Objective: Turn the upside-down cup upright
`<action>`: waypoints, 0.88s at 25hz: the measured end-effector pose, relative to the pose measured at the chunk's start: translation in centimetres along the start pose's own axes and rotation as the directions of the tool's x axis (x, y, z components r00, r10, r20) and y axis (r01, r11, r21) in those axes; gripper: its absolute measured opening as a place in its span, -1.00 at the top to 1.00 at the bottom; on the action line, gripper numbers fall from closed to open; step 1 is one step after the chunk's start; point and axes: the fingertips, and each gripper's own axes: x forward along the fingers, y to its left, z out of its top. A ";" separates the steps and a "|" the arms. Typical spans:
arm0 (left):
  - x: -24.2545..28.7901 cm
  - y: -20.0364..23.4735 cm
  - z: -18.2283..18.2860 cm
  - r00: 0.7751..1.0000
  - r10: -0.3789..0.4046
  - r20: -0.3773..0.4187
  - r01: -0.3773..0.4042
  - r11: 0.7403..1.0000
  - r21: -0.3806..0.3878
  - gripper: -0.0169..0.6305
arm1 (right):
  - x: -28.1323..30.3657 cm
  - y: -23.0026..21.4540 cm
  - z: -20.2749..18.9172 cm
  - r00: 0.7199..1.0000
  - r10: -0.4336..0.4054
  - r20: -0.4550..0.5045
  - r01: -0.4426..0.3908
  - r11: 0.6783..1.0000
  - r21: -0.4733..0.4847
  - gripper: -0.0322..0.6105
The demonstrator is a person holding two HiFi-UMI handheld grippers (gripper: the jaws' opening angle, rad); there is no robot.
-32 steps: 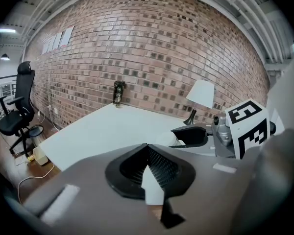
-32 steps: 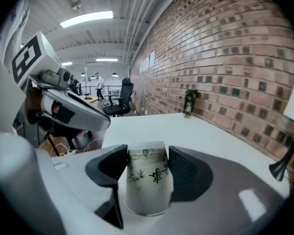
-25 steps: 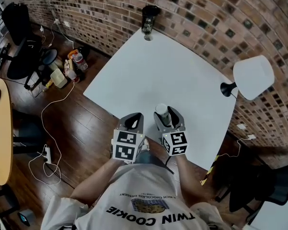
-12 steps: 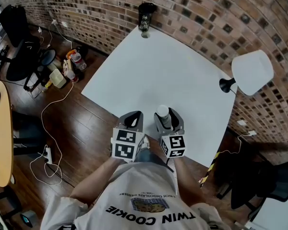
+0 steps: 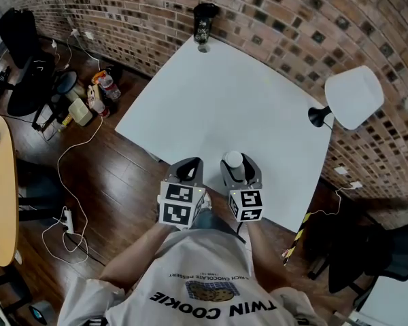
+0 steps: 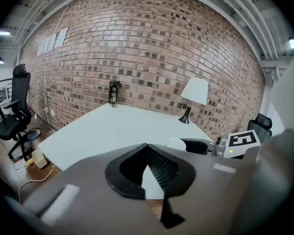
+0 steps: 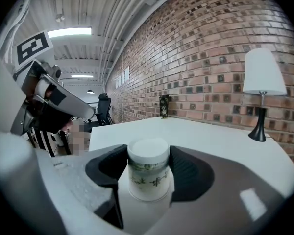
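Note:
A white paper cup [image 5: 232,160] with green print stands upside down, base up, at the near edge of the white table [image 5: 224,94]. My right gripper [image 5: 236,166] is shut on it; in the right gripper view the cup [image 7: 148,173] fills the gap, with both dark pads pressed to its sides. My left gripper [image 5: 189,170] hangs just left of it, over the table's edge. Its jaws meet at the tips [image 6: 147,148] with nothing held. From the left gripper view the cup's base [image 6: 176,144] shows to the right.
A dark bottle [image 5: 203,24] stands at the table's far corner by the brick wall. A white-shaded lamp [image 5: 350,97] stands at the right edge. Left of the table are cables, bottles and bags [image 5: 95,94] on the wooden floor, plus a yellow round table [image 5: 0,182].
Almost nothing: the head view has drifted slightly, and both grippers and the cup keep their places at the table's near edge.

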 end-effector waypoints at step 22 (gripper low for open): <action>-7.3 -4.4 -4.0 0.998 0.017 0.063 -0.015 0.999 -0.032 0.94 | -9.0 4.5 3.5 0.999 0.030 0.013 -0.029 0.999 -0.038 0.23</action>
